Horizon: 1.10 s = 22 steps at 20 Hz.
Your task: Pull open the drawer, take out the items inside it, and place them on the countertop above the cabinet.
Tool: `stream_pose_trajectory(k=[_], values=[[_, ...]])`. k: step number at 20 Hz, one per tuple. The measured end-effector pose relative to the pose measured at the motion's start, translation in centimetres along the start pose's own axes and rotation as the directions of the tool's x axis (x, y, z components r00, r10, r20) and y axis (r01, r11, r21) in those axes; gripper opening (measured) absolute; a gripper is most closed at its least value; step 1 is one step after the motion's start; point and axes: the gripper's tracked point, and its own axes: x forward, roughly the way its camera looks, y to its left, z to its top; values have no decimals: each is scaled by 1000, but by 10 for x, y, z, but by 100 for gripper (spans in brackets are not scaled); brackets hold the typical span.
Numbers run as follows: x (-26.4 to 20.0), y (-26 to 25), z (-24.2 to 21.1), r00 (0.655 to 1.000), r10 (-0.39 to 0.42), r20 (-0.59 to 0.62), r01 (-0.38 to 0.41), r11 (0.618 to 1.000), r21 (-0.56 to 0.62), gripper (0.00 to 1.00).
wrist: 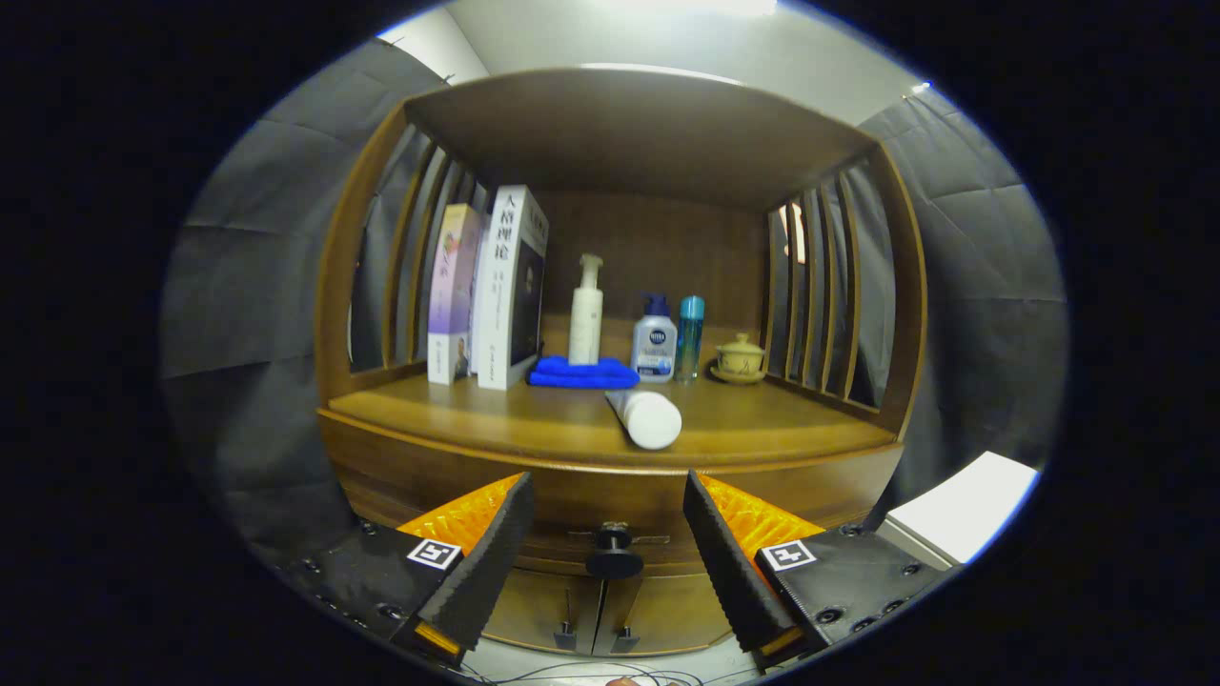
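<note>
We see the gripper (607, 519) with its fingers spread wide, holding and touching nothing. Between them, a little beyond the tips, sits the round dark knob (614, 561) of the closed brown wooden drawer (610, 500). On the wooden countertop (496, 419) above lies a white cylindrical tube (645, 417); farther back are a folded blue cloth (582, 373) and upright books (510, 286) at left.

Tongs (607, 524) spread wide, empty
</note>
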Motion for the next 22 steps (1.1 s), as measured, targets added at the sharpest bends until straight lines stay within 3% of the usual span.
stream_pose_trajectory(k=[6,15,22], values=[[-60,-14,66,994,16,113,-17,1000,8,98],[-154,-81,147,970,-62,236,41,995,93,98],[-198,-106,176,959,-70,275,38,992,121,98]])
